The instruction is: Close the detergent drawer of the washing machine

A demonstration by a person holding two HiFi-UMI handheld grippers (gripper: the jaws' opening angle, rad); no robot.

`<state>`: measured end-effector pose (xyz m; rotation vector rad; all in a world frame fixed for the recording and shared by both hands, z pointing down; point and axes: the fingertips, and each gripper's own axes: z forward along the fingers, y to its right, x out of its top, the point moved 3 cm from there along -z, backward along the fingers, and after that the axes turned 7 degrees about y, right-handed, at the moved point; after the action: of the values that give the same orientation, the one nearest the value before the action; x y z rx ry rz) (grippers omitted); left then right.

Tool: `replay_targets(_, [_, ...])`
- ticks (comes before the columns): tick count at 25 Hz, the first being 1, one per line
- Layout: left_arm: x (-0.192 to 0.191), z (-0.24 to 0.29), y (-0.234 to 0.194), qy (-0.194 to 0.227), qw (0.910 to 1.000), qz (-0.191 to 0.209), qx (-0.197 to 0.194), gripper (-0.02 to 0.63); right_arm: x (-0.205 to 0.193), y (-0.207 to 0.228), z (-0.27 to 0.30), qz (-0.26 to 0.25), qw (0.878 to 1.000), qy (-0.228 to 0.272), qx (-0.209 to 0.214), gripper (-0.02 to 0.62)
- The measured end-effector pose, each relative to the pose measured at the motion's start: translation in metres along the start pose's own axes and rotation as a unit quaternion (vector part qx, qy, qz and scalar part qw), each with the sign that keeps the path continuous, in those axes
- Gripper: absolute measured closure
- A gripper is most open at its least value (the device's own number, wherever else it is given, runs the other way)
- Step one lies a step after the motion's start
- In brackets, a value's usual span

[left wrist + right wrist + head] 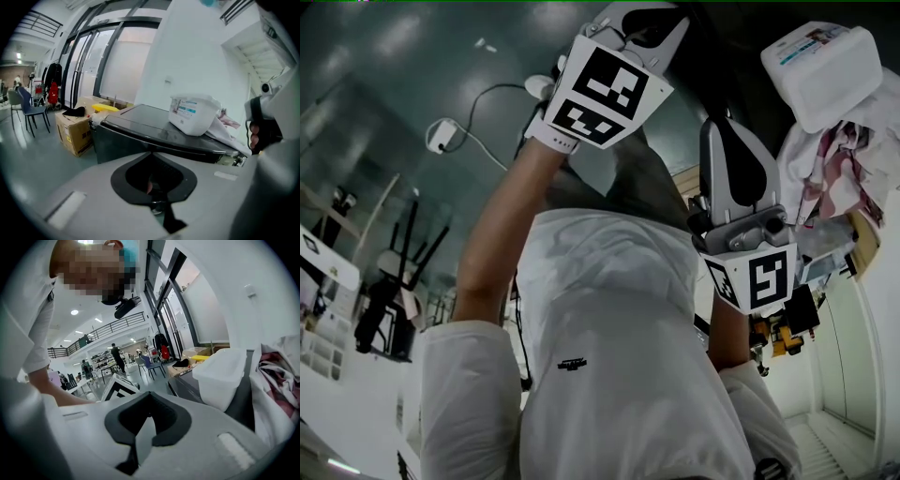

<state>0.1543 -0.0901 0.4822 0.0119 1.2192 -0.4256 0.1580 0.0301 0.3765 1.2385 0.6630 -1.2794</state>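
The left gripper [155, 183] is held with its jaws together, and nothing is clamped between them. At the far left of its view a blue chair [30, 108] and a cardboard box [72, 132] are seen on the floor. Just right of the box stands the dark-topped washing machine [140, 136], well apart from the gripper; its detergent drawer cannot be made out. A white tub [194, 115] is set on the right part of the machine's top, with a crumpled cloth [227, 125] touching its right side. The right gripper [147, 427] is likewise held with its jaws together and empty, near the tub.
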Motion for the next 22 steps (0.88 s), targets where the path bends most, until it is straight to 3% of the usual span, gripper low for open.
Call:
replay_targets(7, [0.001, 0.008, -0.004, 0.011, 0.9994, -0.019, -0.027, 0.589, -0.007, 0.001, 0.0, -0.001, 1.0, -0.004, -0.002, 0.594])
replay_targets(11, [0.005, 0.011, -0.003, 0.006, 0.9998, 0.003, -0.019, 0.588, -0.002, -0.004, 0.001, 0.0, 1.0, 0.0, -0.007, 0.595])
replay_targets(22, [0.017, -0.029, 0.005, 0.018, 0.9989, -0.04, 0.015, 0.591, 0.033, 0.0, -0.015, -0.013, 0.999, 0.029, -0.035, 0.595])
